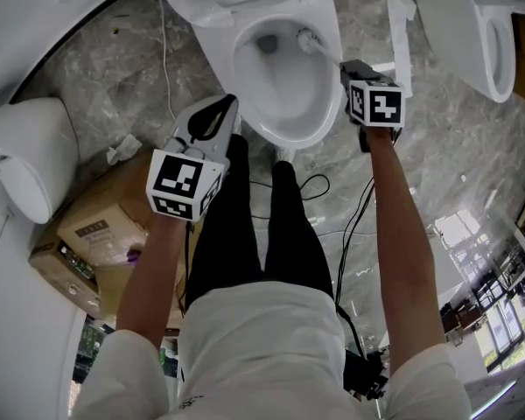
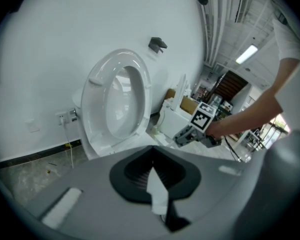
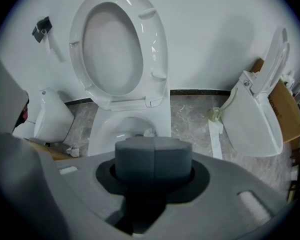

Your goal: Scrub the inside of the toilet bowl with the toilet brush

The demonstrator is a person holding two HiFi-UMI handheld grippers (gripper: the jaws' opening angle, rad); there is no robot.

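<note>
The white toilet bowl [image 1: 284,94] stands straight ahead with its seat [image 3: 115,49] raised against the wall. The toilet brush's white head [image 1: 306,38] rests inside the bowl near the far right wall, and it also shows in the right gripper view as the brush head [image 3: 149,131]. My right gripper [image 1: 346,66] hangs over the bowl's right rim, shut on the brush's handle; its grey pads [image 3: 140,159] are pressed together. My left gripper [image 1: 227,108] is held at the bowl's near left rim, shut and holding nothing.
A second toilet [image 1: 486,24] stands to the right, and a white fixture [image 1: 26,156] to the left. A cardboard box [image 1: 105,234] lies on the marble floor at the left. Black cables [image 1: 332,191] trail beside the person's legs.
</note>
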